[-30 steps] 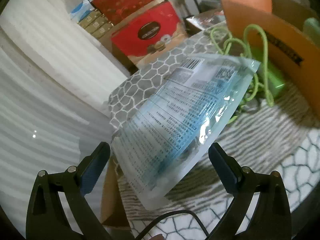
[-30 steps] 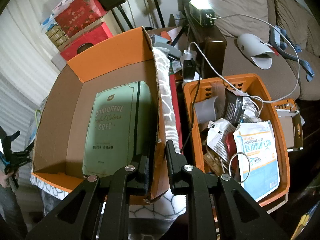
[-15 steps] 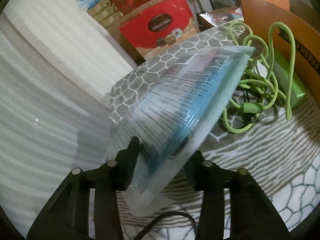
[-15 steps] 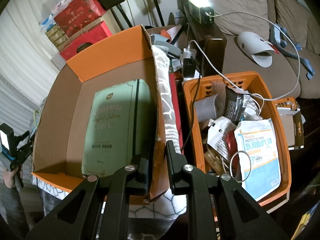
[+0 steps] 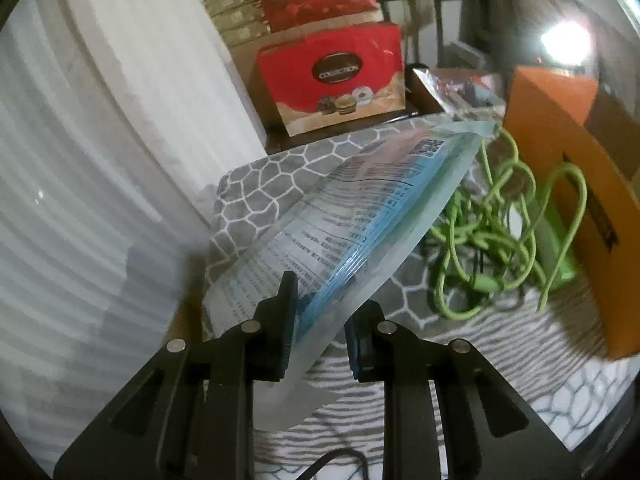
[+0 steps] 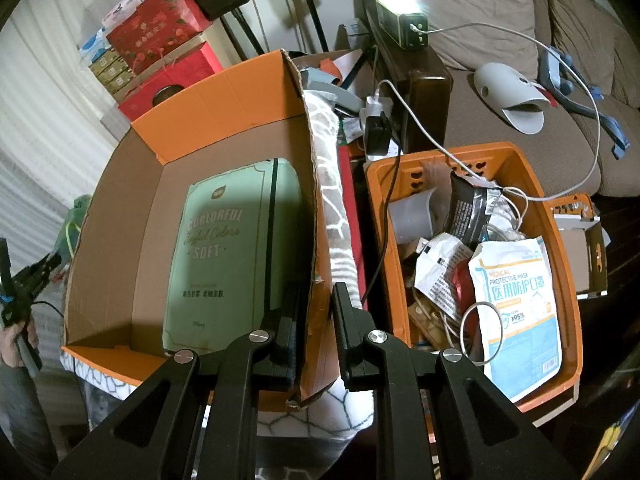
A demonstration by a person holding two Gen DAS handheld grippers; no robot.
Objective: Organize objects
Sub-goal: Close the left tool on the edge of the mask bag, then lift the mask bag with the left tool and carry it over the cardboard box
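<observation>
Mask packet (image 5: 352, 216), clear plastic with blue print, clamped at its lower end between the fingers of the left gripper (image 5: 322, 320) in the lower middle of the left wrist view. Long axis slanted from the lower left up to the upper right, sealed far end aimed at the orange cardboard box (image 5: 576, 184) on the right edge. Held edge-on, lifted off the grey patterned cloth (image 5: 256, 176). Compared with a second ago: jaws then spread wide on either side of the packet, now pinched onto it; packet then showing its broad printed face, now turned nearly sideways. One green cord (image 5: 500, 236), tangled, on the cloth at right centre, beside the box. One red COLLECTION box (image 5: 336, 76) at upper centre, with a second red box stacked above it.

In the right wrist view, right gripper (image 6: 316, 316) at lower centre, clenched on the near wall of the orange cardboard box (image 6: 224, 92), one finger inside, one outside. Grip unchanged from a second ago. One pale green tissue pack (image 6: 236, 252) flat on the box floor, long axis running from bottom to top of the frame. One orange plastic basket (image 6: 560, 264) at right, heaped with clutter, a second mask packet (image 6: 520, 308) lying on top. Left gripper (image 6: 24, 280) small at the left edge, no packet discernible there.
</observation>
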